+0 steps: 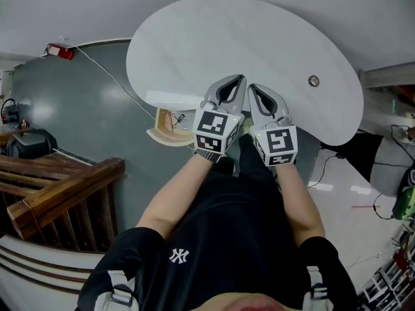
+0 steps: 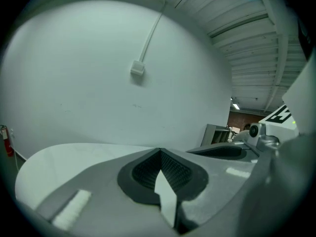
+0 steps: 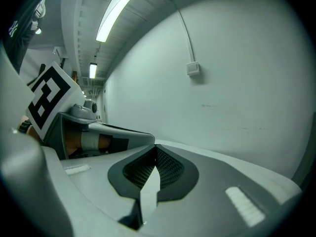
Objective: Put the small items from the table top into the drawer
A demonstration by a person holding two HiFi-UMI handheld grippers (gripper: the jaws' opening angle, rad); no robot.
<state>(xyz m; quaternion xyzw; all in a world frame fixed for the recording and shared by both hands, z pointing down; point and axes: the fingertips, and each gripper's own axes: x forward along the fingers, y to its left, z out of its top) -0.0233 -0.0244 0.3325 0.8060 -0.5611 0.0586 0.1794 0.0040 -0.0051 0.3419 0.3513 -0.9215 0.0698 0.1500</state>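
Observation:
The white oval table (image 1: 194,50) fills the middle of the head view. One small round brownish thing (image 1: 314,80) lies on it near the right end; I cannot tell what it is. A light wooden drawer (image 1: 167,129) stands pulled out under the table's near left edge, its contents too small to make out. My left gripper (image 1: 241,78) and right gripper (image 1: 251,87) hover side by side over the table's near edge, almost touching. In the left gripper view the left gripper (image 2: 159,150) has its jaws closed together with nothing between them. The right gripper (image 3: 155,147) is the same.
A wooden stair railing (image 1: 61,196) stands at the lower left and a red fire extinguisher (image 1: 59,51) lies by the far wall. Cables (image 1: 379,206) trail over the floor at the right. A wall box with a cable (image 2: 138,69) shows beyond the table.

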